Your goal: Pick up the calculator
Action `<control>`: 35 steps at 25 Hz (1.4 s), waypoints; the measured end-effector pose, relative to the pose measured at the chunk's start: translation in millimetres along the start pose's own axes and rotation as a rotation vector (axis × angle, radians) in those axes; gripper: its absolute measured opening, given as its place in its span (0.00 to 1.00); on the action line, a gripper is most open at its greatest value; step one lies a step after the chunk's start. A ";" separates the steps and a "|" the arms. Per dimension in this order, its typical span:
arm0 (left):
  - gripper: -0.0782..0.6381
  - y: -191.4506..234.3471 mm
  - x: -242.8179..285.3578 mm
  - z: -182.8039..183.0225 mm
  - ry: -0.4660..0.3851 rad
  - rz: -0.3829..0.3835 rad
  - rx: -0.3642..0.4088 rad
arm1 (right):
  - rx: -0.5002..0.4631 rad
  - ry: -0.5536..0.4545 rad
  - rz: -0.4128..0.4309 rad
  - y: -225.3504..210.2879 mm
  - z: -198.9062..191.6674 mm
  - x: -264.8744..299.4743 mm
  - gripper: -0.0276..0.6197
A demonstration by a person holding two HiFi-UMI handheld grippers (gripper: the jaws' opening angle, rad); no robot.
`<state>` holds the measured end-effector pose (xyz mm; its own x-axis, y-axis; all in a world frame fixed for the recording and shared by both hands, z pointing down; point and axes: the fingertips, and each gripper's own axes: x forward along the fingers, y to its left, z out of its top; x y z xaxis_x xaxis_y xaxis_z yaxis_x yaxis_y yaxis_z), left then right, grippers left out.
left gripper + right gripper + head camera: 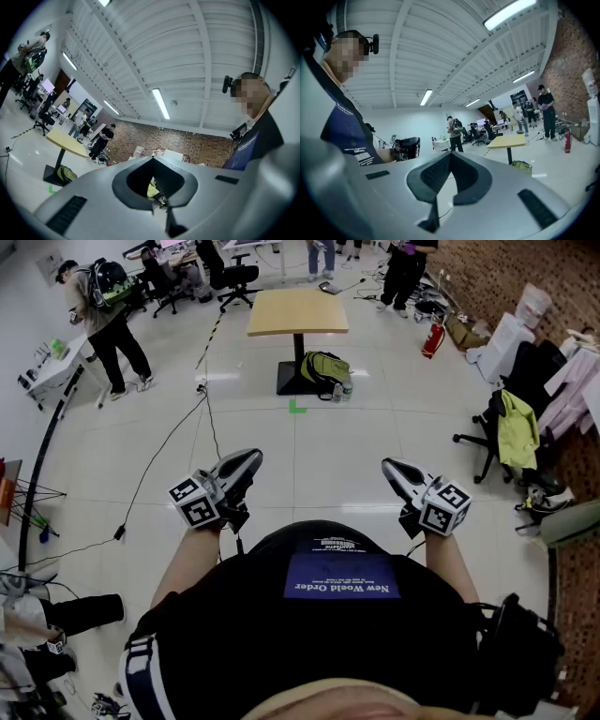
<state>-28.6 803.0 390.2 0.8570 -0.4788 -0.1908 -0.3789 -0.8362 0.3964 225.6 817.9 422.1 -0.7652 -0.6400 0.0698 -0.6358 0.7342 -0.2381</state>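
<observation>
No calculator shows in any view. In the head view I hold both grippers low in front of my dark shirt, over the pale tiled floor. My left gripper (246, 462) is shut with nothing between its jaws, and its marker cube (195, 502) sits near my hand. My right gripper (391, 467) is shut too and holds nothing. The two point towards each other. In the left gripper view the closed jaws of the left gripper (152, 161) point across at my torso and the brick wall. In the right gripper view the right gripper (449, 155) aims level across the office.
A small yellow-topped table (297, 311) stands ahead with a green backpack (325, 368) at its foot. An office chair with a yellow-green jacket (516, 427) stands at the right. Cables (169, 451) run across the floor on the left. People stand at the far desks (108, 320).
</observation>
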 end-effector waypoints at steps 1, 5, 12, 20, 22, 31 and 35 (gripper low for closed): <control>0.12 -1.1 7.4 -2.9 -0.005 0.001 -0.011 | 0.005 0.003 -0.002 -6.7 -1.8 -6.6 0.02; 0.12 -3.0 36.5 -12.1 -0.007 -0.006 -0.041 | 0.010 0.006 -0.009 -31.0 -4.2 -25.2 0.02; 0.12 10.9 56.1 -15.8 0.025 0.003 -0.063 | 0.079 0.004 -0.012 -59.9 -15.4 -20.4 0.02; 0.12 91.1 47.6 8.7 0.012 -0.023 -0.089 | 0.070 0.042 -0.025 -78.8 -10.8 60.5 0.02; 0.12 123.3 43.8 22.0 0.009 -0.044 -0.090 | 0.055 0.041 -0.044 -84.5 -0.5 92.7 0.02; 0.12 271.3 17.3 103.9 0.039 -0.127 -0.084 | 0.035 0.016 -0.064 -81.1 45.2 263.4 0.02; 0.12 314.4 12.3 121.8 0.043 -0.148 -0.096 | 0.043 0.027 -0.060 -84.7 50.0 315.2 0.02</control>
<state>-179.7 501.7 403.1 0.9159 -0.3386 -0.2157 -0.2141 -0.8664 0.4512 43.4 542.7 415.8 -0.7285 -0.6759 0.1114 -0.6763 0.6838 -0.2740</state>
